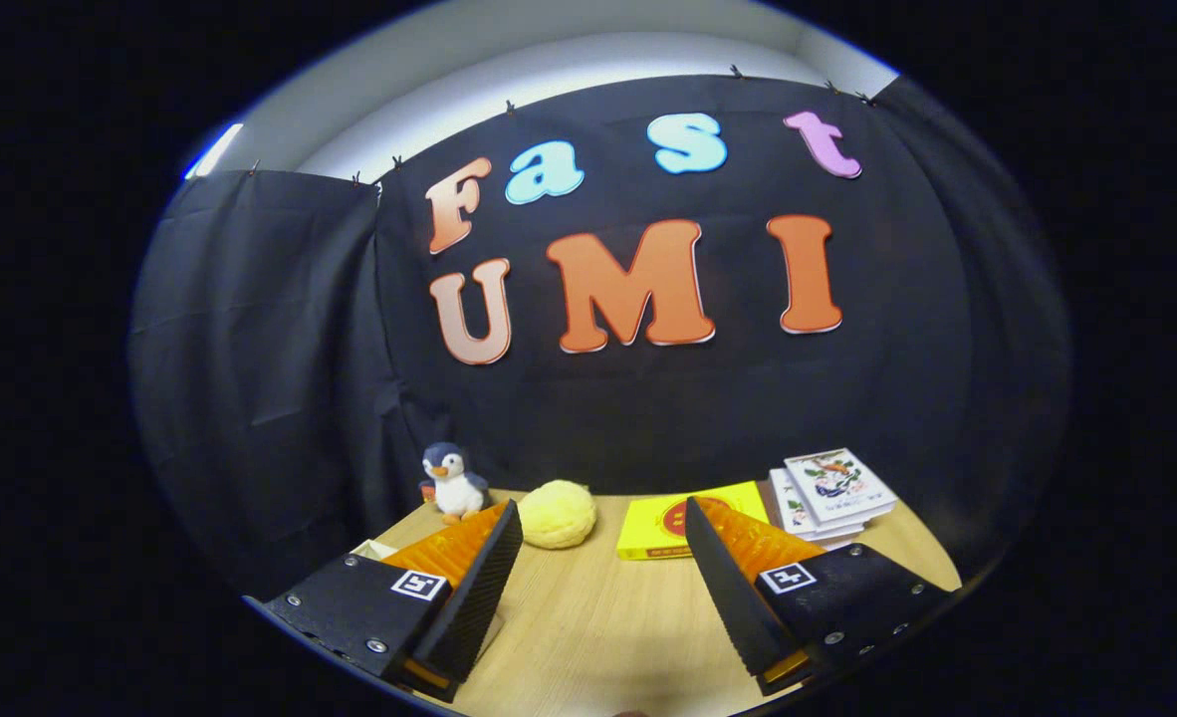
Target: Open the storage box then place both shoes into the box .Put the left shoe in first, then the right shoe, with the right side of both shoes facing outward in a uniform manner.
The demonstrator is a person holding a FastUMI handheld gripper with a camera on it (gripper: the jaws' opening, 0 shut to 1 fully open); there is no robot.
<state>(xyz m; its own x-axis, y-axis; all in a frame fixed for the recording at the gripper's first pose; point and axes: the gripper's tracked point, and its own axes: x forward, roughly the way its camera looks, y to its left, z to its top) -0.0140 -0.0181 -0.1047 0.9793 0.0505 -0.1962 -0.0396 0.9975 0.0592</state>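
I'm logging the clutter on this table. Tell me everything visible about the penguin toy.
The small plush penguin has a dark blue-grey head and back, white belly and orange beak. It looks soft and fuzzy. It stands upright at the far edge of the wooden table, against the black cloth wall, beside the round yellow plush ball, beyond the open gripper.

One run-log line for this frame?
hand-held gripper: open, empty | ahead: fluffy yellow ball, flat yellow box | wooden table

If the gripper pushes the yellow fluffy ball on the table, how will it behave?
The yellow fluffy ball looks soft and light, so it would probably squash a little, then roll across the wooden table. Its fuzzy surface should grip rather than slip. The gripper is open, with the ball just beyond its fingertips.
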